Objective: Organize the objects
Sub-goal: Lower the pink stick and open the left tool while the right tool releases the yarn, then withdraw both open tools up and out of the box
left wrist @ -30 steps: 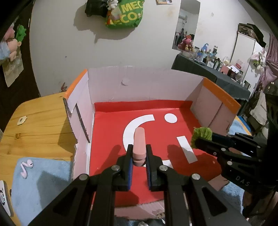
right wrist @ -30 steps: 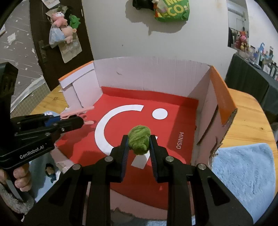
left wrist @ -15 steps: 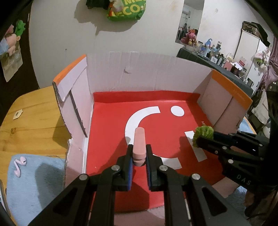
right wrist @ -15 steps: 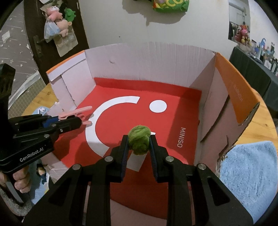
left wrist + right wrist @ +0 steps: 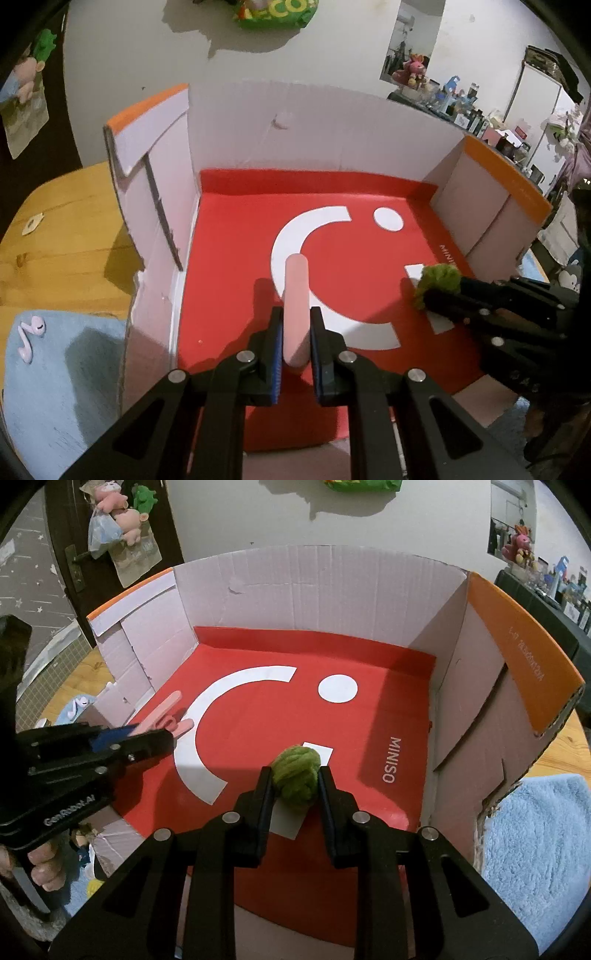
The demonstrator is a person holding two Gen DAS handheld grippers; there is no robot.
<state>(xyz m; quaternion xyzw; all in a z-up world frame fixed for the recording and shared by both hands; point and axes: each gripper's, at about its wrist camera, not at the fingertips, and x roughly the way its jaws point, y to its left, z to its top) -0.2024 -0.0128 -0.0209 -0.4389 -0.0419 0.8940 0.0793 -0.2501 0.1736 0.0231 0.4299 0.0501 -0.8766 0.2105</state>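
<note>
Your left claw (image 5: 295, 332) pinches a pink clip (image 5: 295, 306) at lower centre of its view, above the red box (image 5: 229, 229) floor. Your right claw (image 5: 295, 786) pinches a green yarn ball (image 5: 296, 775), centre frame, over the same box.

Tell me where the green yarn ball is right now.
The green yarn ball is clamped in the right gripper, low over the red floor of the cardboard box, beside the MINISO lettering.

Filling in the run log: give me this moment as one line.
left gripper: shut on pink clip | right gripper: shut on green yarn ball | both over cardboard box | nothing released
</note>
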